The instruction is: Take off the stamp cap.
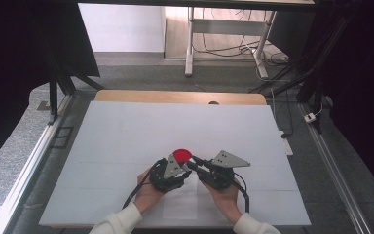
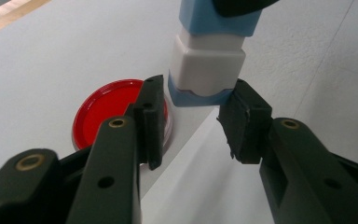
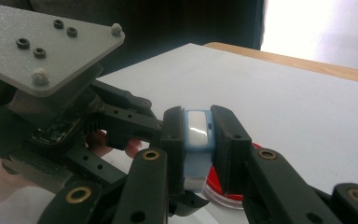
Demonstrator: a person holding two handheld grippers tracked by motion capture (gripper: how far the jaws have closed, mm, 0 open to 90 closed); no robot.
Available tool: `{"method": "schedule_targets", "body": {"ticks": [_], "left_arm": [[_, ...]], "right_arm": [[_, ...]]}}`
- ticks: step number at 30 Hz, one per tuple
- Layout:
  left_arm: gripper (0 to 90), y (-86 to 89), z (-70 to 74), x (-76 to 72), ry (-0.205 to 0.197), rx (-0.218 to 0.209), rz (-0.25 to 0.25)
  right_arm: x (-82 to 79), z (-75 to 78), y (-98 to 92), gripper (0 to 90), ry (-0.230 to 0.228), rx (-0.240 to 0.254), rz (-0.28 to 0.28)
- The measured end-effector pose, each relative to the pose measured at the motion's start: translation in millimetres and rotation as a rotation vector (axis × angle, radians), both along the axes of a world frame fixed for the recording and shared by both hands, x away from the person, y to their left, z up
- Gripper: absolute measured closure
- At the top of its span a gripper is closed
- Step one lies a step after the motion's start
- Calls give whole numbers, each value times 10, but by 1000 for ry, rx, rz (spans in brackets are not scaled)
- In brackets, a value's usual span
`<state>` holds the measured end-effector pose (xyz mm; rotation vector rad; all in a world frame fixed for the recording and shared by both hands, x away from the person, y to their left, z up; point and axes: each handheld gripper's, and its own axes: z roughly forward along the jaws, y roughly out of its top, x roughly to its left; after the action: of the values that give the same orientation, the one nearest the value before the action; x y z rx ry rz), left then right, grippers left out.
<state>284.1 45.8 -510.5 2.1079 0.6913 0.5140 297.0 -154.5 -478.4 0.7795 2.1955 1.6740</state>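
A small blue and white block hangs just above the table, and my right gripper is shut on its upper part. My left gripper comes from the opposite side, with its pads against the block's lower blue end. A round red dish lies flat on the white table right beside and under the block. In the high view both grippers, left and right, meet nose to nose at the red dish, near the table's front middle.
A white paper sheet lies on the table under the hands, and its edge runs below the block. A wooden strip borders the far side. Black frames and cables stand beyond the table.
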Motion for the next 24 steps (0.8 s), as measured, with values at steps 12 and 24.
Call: {"method": "schedule_targets", "body": {"ticks": [12,24], "left_arm": [[631,-8,-3,-8,-7,10,-3],[645,-13,-5,-21,-21,21,-6]], "right_arm": [[-13,-13,15,746,-2,-2,0],[-9,-18,15,746,2,1,-1]]}}
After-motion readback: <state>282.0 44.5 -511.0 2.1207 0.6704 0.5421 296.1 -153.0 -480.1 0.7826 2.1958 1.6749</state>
